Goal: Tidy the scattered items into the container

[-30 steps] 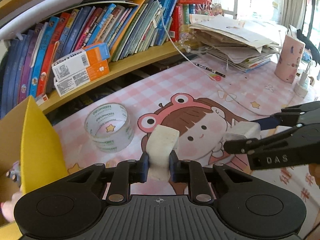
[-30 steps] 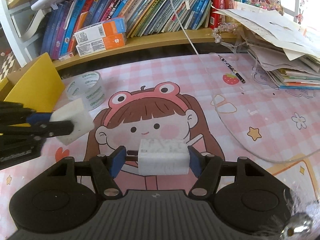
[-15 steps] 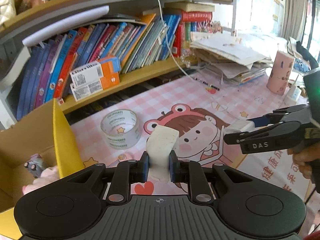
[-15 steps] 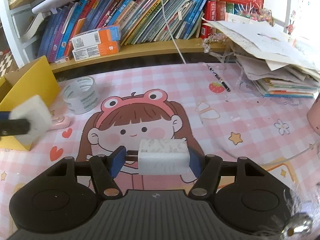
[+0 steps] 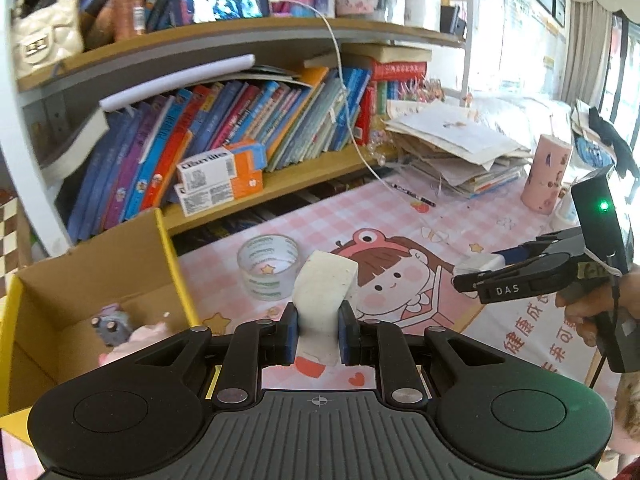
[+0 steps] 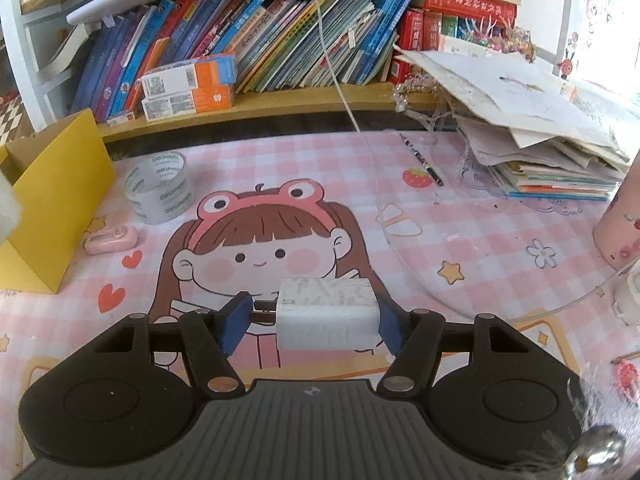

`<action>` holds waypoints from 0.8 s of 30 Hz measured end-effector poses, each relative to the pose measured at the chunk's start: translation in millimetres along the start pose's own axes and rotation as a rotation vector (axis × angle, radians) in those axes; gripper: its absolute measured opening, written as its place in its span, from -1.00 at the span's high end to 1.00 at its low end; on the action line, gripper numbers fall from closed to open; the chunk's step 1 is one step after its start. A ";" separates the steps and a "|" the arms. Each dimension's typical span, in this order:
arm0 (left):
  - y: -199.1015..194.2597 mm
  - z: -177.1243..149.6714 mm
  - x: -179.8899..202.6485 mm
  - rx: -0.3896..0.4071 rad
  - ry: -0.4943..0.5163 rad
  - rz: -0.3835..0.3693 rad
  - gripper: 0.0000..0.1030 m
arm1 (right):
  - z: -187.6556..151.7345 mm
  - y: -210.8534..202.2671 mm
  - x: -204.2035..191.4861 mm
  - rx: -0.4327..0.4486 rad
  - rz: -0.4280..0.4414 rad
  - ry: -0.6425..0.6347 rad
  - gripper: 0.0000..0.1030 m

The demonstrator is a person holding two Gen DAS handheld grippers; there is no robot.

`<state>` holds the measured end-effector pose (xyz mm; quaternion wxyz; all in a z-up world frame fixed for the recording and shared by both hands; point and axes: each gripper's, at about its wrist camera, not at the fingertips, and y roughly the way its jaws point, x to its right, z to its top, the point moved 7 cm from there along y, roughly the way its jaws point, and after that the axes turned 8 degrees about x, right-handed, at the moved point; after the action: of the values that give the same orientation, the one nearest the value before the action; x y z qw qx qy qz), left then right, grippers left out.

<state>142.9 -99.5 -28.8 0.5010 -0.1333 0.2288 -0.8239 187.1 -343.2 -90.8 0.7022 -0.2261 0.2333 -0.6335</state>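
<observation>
Since the earlier frames the left tongs [image 5: 318, 334] have risen and drawn back toward the cardboard box [image 5: 100, 280], so that the box's open inside now shows where a second ago only its yellow flap did; the right tongs [image 6: 316, 320] have lifted a little, with their load unchanged.

Left wrist view: the left tongs are closed narrowly on a white foam block [image 5: 326, 292], which stands upright between the blue pads and sticks out above them. They hang above the pink checked worktop [image 5: 340, 220], just right of the box's yellow wall. Inside the box lie a small grey toy [image 5: 110, 326] and something pink, partly hidden. A roll of clear tape [image 5: 268, 266] stands on the worktop just beyond the block. At the right a hand [image 5: 592, 312] holds the right tongs [image 5: 472, 276], which carry a white object at their tip.

Right wrist view: the right tongs are closed at a wide setting on a white charger plug [image 6: 328, 314], held crosswise with its metal prongs toward the left pad. They hang above the cartoon girl printed on the worktop [image 6: 460, 220]. The box [image 6: 56, 200] stands at the far left, with the tape roll [image 6: 158, 188] and a small pink case [image 6: 110, 240] lying near its yellow wall. A pencil [image 6: 422, 160] lies farther back beside a stack of papers [image 6: 540, 140].
</observation>
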 end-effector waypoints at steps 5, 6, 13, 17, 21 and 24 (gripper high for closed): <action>-17.1 -1.0 -12.8 0.020 0.006 0.011 0.65 | 16.3 -17.6 -5.6 0.033 -0.005 -0.004 -0.23; -20.4 -1.4 -15.6 0.024 0.005 0.013 0.65 | 19.7 -21.5 -8.6 0.038 -0.002 -0.009 -0.23; -46.1 3.3 -36.1 0.069 0.006 0.034 0.66 | 43.3 -49.1 -30.6 0.073 0.033 -0.041 -0.23; -58.9 7.8 -51.9 0.087 -0.027 0.039 0.66 | 57.7 -63.6 -51.2 0.086 0.087 -0.048 -0.23; -70.8 13.5 -65.7 0.112 -0.047 0.047 0.66 | 73.6 -78.3 -75.7 0.103 0.135 -0.080 -0.23; -82.2 17.9 -74.9 0.139 -0.048 0.060 0.66 | 86.8 -88.5 -94.6 0.125 0.171 -0.108 -0.23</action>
<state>122.7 -5.2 29.3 0.5387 -0.1109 0.1626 -0.8192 162.6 -255.6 35.8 0.7779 -0.1948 0.1738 -0.5716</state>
